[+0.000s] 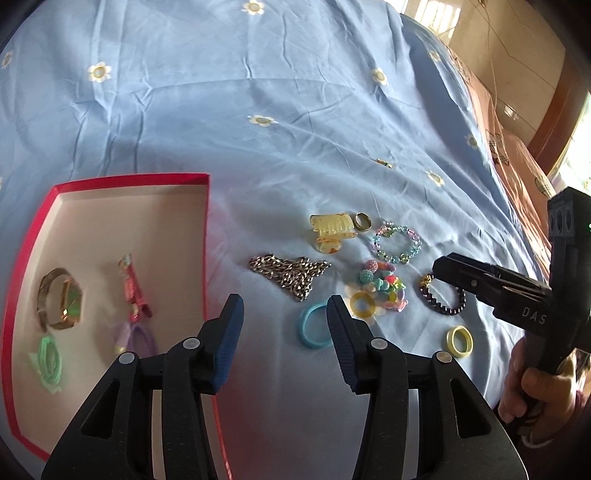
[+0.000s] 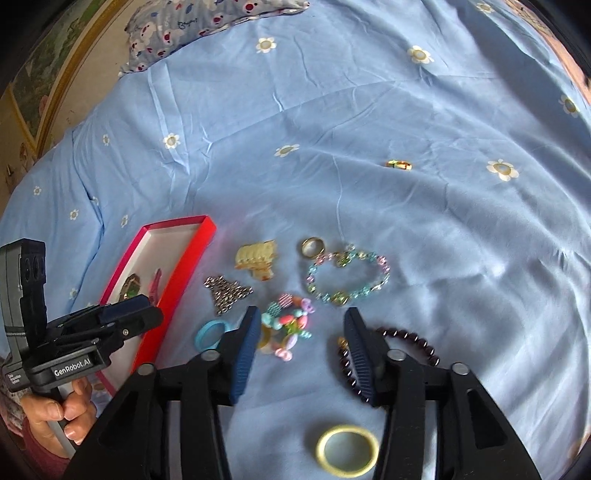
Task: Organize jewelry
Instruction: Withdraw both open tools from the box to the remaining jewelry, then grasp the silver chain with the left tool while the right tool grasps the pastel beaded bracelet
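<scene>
A red box (image 1: 207, 236) with a white inside lies on the blue bedsheet. It holds a gold watch (image 1: 59, 299), a pink hair clip (image 1: 133, 291), a purple item and a green item (image 1: 48, 360). Loose on the sheet are a silver chain (image 1: 291, 275), a blue ring (image 1: 314, 328), a yellow hair claw (image 1: 332, 229), a pastel bead bracelet (image 1: 397, 245), a colourful bead cluster (image 1: 380, 291), a dark bead bracelet (image 1: 443, 299) and a yellow ring (image 1: 459, 341). My left gripper (image 1: 284, 314) is open, empty, near the box's right edge. My right gripper (image 2: 299, 328) is open, empty, above the dark bracelet (image 2: 406, 339).
A small gold ring (image 2: 313, 246) lies by the hair claw (image 2: 256, 256). A tiny coloured piece (image 2: 399, 164) lies apart, farther up the sheet. A patterned pillow (image 2: 207, 22) is at the head of the bed. A brown blanket (image 1: 517, 155) lies along the right side.
</scene>
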A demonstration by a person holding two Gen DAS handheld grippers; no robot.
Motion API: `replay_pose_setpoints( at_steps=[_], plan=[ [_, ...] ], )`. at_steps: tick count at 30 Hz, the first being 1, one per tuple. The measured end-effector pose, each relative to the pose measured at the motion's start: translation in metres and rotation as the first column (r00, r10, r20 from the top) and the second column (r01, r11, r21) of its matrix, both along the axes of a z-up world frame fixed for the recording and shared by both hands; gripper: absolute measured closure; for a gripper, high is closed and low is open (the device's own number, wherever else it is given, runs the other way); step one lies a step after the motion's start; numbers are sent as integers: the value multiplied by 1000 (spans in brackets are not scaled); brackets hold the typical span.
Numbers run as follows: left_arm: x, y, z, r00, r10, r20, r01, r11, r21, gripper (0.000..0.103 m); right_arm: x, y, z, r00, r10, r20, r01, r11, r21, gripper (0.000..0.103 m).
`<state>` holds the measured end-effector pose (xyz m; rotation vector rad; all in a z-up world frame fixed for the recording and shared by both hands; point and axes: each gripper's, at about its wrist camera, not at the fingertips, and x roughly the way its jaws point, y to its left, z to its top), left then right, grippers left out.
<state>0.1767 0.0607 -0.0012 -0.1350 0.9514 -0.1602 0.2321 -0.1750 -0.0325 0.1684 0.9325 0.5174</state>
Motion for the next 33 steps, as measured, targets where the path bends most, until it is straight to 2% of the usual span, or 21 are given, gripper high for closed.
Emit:
replay_pose_setpoints(
  at_steps=[1, 9, 24, 26, 29, 30, 31, 32, 33],
  plan=[
    [2, -1, -1, 1000, -3, -3, 3, 1000, 3, 57, 2, 0, -1, 1000, -5, 2, 5, 1000, -5, 47],
    [25, -13, -13, 998, -46, -32, 47, 998, 33, 53, 19, 2, -9, 1000, -15, -9, 15, 999, -29, 47],
    [58, -23, -40, 993, -74, -94, 81, 994, 76, 53, 45, 37, -26, 997, 70, -22, -72, 991, -114, 49],
    [59, -25, -45, 991, -80, -111, 89, 993, 81, 53, 50, 41, -30, 996, 79, -33, -83, 988, -130, 55],
    [61, -28, -49, 988, -93, -126, 107, 989, 103, 53, 55, 47, -38, 995, 92, -44, -98, 982, -160, 57],
    [61, -30, -49, 987, -100, -124, 113, 988, 109, 58, 55, 49, -39, 994, 98, -39, -103, 980, -169, 58],
    [61, -31, -50, 986, -109, -123, 123, 987, 108, 69, 55, 51, -40, 995, 96, -32, -101, 976, -192, 66],
    [61, -32, -50, 985, -121, -123, 134, 986, 103, 73, 55, 51, -40, 995, 92, -25, -95, 973, -211, 79],
    [61, -33, -50, 984, -127, -122, 140, 985, 98, 82, 55, 50, -41, 996, 90, -22, -92, 972, -218, 85]
  ],
)
